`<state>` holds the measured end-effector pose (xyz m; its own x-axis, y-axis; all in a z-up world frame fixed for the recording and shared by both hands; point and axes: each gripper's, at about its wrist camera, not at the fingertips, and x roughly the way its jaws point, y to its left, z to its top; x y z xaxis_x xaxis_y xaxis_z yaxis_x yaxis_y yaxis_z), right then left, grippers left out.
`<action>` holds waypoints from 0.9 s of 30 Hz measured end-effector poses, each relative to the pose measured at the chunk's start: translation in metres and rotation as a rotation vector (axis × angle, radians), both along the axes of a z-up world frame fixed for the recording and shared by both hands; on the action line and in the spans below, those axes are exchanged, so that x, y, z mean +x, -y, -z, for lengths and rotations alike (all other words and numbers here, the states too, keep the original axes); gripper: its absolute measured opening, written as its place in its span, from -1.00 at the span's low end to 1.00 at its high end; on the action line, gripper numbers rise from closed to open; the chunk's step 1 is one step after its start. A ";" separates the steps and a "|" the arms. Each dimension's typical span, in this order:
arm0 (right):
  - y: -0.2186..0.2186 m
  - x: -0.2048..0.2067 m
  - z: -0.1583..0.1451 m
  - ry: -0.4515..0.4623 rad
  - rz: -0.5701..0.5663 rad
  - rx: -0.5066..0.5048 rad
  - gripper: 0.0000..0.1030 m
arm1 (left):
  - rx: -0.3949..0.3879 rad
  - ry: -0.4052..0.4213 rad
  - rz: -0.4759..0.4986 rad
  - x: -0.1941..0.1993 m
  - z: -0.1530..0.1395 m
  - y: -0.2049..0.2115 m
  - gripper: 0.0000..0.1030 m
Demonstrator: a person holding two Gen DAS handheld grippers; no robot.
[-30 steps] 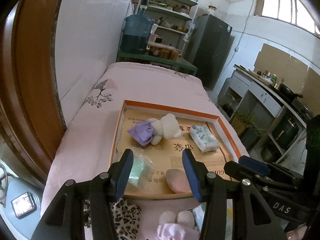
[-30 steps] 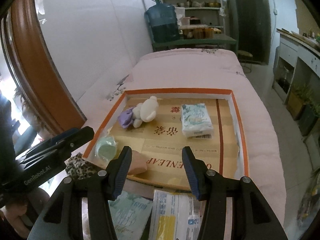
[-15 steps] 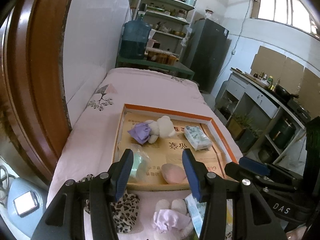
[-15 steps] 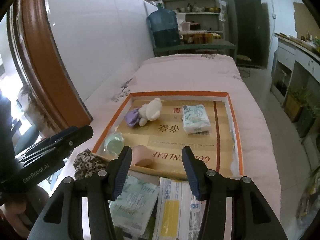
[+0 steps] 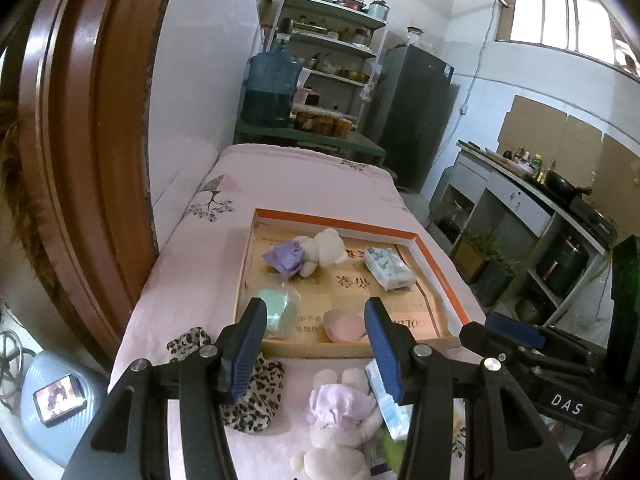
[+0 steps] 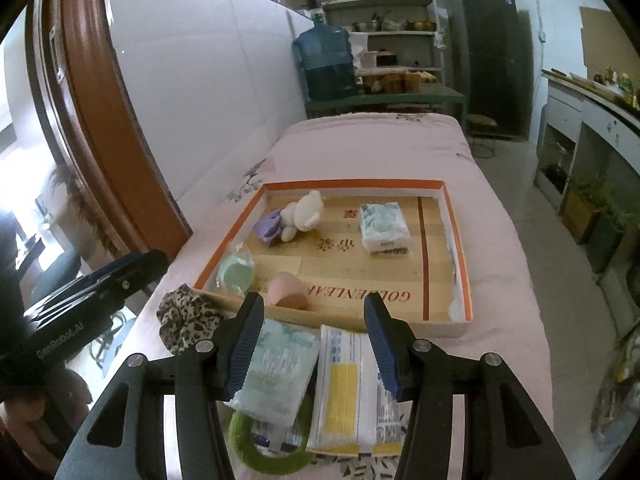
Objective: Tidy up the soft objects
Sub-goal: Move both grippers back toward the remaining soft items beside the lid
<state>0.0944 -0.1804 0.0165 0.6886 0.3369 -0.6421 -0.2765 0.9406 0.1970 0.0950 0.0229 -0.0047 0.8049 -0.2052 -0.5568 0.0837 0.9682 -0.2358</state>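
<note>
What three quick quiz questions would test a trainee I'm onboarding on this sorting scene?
1. True or false: the pink sponge lies inside the tray.
2. Which lies outside the tray: (a) leopard-print cloth, (b) tissue pack, (c) white plush bear?
3. Is the left gripper or the right gripper holding anything?

Key: 1 true; 2 a; 3 no, both are open and empty.
</note>
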 end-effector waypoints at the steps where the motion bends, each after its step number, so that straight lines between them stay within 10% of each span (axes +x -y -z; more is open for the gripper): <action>1: 0.000 -0.002 0.000 0.000 0.001 0.002 0.04 | 0.001 0.005 0.001 -0.003 0.000 0.000 -0.02; 27: 0.022 -0.040 0.030 -0.041 0.068 -0.011 0.04 | -0.046 -0.044 0.008 -0.038 0.041 -0.019 -0.02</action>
<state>0.0543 -0.2024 -0.0135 0.6827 0.2830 -0.6736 -0.2039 0.9591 0.1963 0.0574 0.0422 -0.0453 0.7783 -0.2377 -0.5812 0.0799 0.9556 -0.2838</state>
